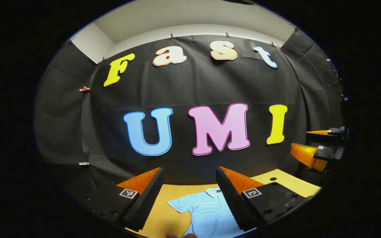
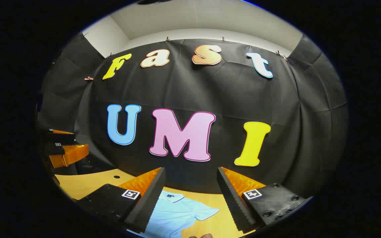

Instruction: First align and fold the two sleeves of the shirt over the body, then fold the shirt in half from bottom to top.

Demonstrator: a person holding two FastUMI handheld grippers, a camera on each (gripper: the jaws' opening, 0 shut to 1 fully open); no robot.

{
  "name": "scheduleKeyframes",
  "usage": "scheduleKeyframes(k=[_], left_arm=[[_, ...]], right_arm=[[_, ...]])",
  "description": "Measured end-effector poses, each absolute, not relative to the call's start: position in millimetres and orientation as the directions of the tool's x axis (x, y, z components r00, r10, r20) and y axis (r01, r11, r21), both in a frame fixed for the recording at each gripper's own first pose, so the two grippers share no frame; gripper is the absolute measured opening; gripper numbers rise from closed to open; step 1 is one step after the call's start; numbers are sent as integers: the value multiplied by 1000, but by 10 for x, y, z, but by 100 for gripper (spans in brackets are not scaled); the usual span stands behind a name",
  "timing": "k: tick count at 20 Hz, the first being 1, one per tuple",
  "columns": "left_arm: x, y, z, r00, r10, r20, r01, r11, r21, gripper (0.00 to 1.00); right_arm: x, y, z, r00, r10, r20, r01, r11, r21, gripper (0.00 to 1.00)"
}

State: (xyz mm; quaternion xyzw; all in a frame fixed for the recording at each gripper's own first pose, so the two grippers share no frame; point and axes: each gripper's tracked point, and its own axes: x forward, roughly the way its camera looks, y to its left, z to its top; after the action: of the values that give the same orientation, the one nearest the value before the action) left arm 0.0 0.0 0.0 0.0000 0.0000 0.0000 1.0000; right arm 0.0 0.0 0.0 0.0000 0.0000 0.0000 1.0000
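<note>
A light blue short-sleeved polo shirt (image 1: 207,211) lies flat on the yellow table (image 1: 289,183), collar toward the far wall. In the left gripper view my left gripper (image 1: 190,173) hovers open above it, with one sleeve (image 1: 179,205) spread out between the fingers. In the right gripper view my right gripper (image 2: 190,173) is also open and held above the shirt (image 2: 174,215), whose other sleeve (image 2: 203,213) lies flat between its fingers. The right gripper (image 1: 316,145) appears at the far right of the left gripper view, and the left gripper (image 2: 61,147) at the far left of the right gripper view.
The yellow table (image 2: 84,183) ends at the black cloth wall just behind the collar. A small dark hole (image 1: 273,178) marks the tabletop near its far edge. A fingertip (image 2: 203,236) peeks in at the bottom edge of the right gripper view.
</note>
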Motion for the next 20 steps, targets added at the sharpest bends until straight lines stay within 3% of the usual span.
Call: scheduleKeyframes(k=[15,18,20], left_arm=[[137,218,-126,999,-44,-31,44,999,-26,99],[159,191,-166,998,-54,-36,53,998,-24,99],[165,176,-206,998,-54,-41,53,998,-24,99]], right_arm=[[-133,188,99,998,-65,12,65,998,-23,97],[-55,157,-96,997,-67,-47,66,998,-15,96],[105,109,-470,985,-52,-166,54,998,11,96]])
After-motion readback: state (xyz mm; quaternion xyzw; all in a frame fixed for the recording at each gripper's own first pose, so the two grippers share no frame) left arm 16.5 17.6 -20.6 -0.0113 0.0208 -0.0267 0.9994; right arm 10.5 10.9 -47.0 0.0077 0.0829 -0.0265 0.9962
